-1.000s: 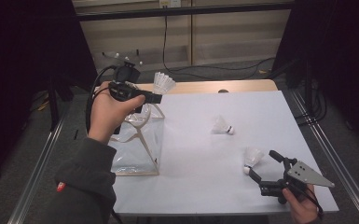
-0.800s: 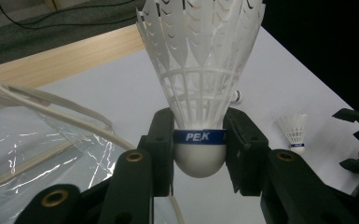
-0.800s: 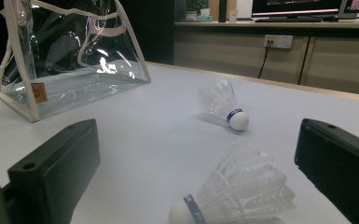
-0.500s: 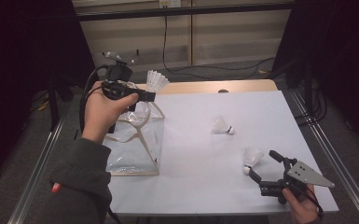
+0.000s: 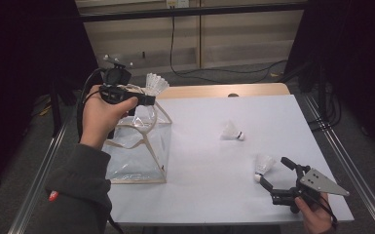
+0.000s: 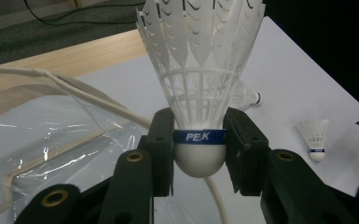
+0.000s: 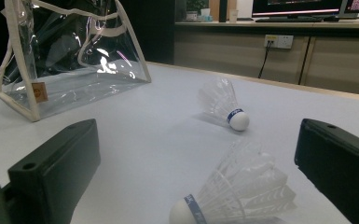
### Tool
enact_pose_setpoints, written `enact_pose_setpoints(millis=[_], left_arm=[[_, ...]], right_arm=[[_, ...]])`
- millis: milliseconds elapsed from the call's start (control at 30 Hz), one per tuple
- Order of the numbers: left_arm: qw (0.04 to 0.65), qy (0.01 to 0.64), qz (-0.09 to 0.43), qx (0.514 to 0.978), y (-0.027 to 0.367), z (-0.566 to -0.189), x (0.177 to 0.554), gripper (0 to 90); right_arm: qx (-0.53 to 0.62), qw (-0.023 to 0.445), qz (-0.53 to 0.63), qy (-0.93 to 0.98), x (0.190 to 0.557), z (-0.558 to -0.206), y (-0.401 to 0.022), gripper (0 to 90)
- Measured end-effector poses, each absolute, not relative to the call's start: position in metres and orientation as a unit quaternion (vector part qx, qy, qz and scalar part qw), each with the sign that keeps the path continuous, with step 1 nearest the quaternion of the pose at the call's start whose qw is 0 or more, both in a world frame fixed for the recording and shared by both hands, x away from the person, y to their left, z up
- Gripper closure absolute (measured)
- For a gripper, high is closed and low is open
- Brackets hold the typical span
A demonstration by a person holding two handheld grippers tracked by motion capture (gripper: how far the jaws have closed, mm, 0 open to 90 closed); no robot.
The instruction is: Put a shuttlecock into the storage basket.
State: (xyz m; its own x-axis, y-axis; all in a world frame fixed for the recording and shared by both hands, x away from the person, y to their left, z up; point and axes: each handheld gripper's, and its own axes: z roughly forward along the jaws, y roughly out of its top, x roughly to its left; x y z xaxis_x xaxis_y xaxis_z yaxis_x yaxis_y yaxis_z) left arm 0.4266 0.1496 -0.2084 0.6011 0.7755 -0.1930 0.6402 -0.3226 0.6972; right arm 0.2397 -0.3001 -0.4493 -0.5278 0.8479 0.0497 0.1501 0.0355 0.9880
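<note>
My left hand-held gripper (image 5: 148, 100) holds one shuttlecock (image 5: 155, 84) above the bag (image 5: 139, 146) — two others lie rightward on the tabletop (image 5: 209, 175).

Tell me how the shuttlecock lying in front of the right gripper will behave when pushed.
The shuttlecock lies on its side on smooth tabletop, so it will probably slide or pivot around its rounded cork. Its thin feather skirt looks light and likely crushable.

right tool (image 7: 196, 177): black jaws standing wide apart, pressing on nothing | white feathered shuttlecock with blue band (image 7: 235, 193): lying on its side between the jaws, cork pointing at the camera | second white shuttlecock (image 7: 224, 108): lying farther off on the white counter (image 7: 135, 130) | clear plastic bag with cream trim (image 7: 70, 60): standing at far left
</note>
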Motion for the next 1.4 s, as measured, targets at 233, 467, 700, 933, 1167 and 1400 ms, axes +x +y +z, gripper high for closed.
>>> enact_pose_setpoints(millis=[233,467,700,933,1167,1400], left_arm=[[0.385,0.441,0.088,0.806,0.153,-0.208,0.428,65.6],[0.385,0.447,0.089,0.803,0.155,-0.208,0.431,65.6],[0.385,0.451,0.087,0.800,0.158,-0.209,0.434,65.6],[0.383,0.461,0.093,0.795,0.161,-0.211,0.437,65.6],[0.383,0.472,0.094,0.789,0.163,-0.213,0.440,65.6],[0.379,0.479,0.096,0.786,0.167,-0.214,0.443,65.6]], right_arm=[[0.380,0.302,0.580,0.654,0.240,-0.449,-0.300,0.0],[0.381,0.302,0.581,0.653,0.240,-0.449,-0.300,0.0],[0.380,0.302,0.580,0.654,0.239,-0.449,-0.300,0.0],[0.381,0.302,0.581,0.653,0.239,-0.449,-0.300,0.0],[0.380,0.301,0.582,0.653,0.239,-0.449,-0.301,0.0],[0.381,0.301,0.581,0.653,0.239,-0.449,-0.300,0.0]])
